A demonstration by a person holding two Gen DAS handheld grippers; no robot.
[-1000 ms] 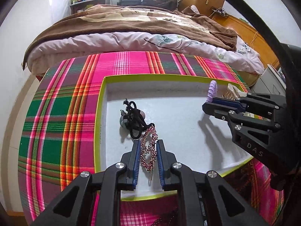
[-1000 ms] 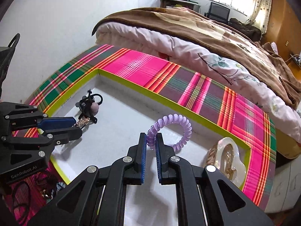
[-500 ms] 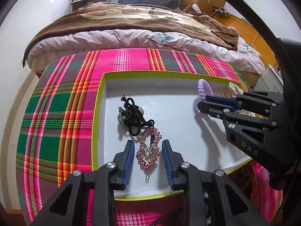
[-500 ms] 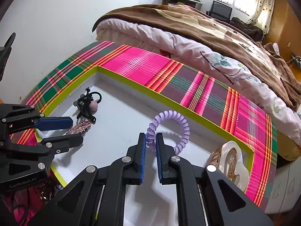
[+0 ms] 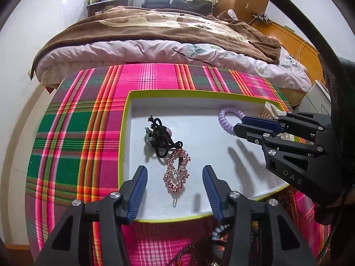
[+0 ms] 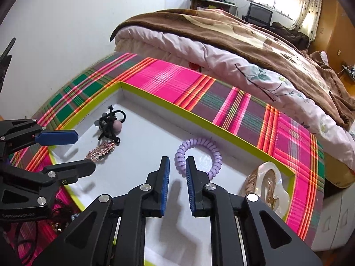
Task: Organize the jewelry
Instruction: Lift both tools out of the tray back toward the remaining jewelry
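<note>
Jewelry tray (image 5: 124,133): both claws apart, gripping nothing.
Rhinestone clip (image 5: 176,173) between left gripper (image 5: 175,178) fingers, untouched; right gripper (image 6: 177,168) just short of purple coil (image 6: 199,153); white floor between.

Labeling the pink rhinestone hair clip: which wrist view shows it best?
Left wrist view. The pink rhinestone hair clip lies face-up and unblocked between the open left gripper fingers, its openwork outline clear. In the right wrist view it is small, foreshortened at a low angle, beside the left gripper's fingers.
</note>
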